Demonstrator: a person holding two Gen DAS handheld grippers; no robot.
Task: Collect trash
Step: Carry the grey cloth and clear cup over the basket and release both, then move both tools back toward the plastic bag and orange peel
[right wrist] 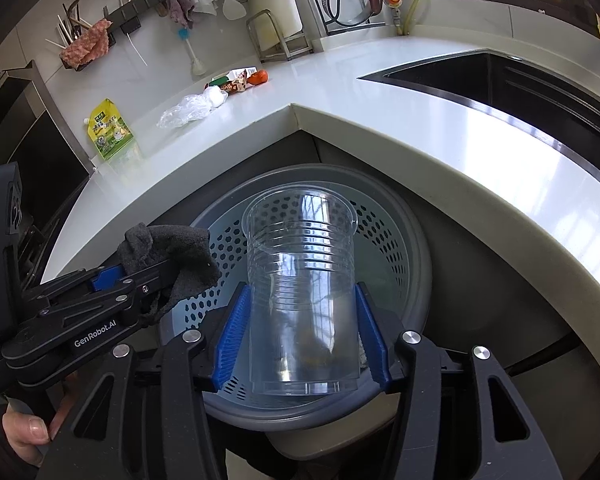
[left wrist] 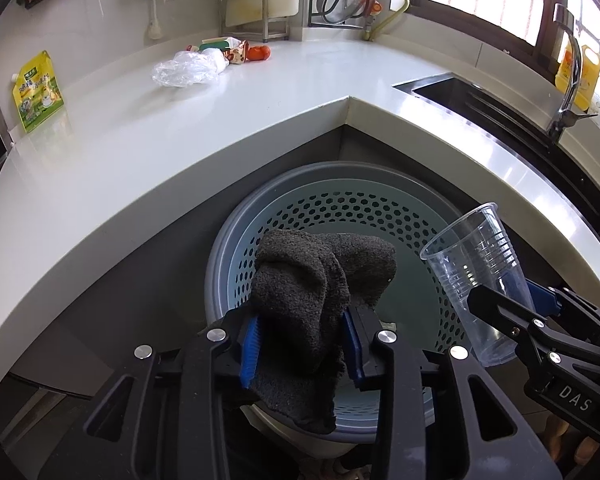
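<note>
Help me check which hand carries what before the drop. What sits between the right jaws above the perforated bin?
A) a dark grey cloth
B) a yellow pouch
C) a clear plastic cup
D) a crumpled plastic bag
C: the clear plastic cup stands between the blue pads of the right gripper over the bin; the dark cloth is in the left gripper.

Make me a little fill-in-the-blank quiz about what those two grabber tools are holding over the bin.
1. The left gripper grips a dark grey ____.
2. The right gripper holds a clear plastic ____.
3. Both items hang above the perforated ____, which stands below the white counter's corner.
4. On the counter, the yellow pouch lies ____ of the crumpled clear bag.

Missing words: cloth; cup; bin; left
</note>
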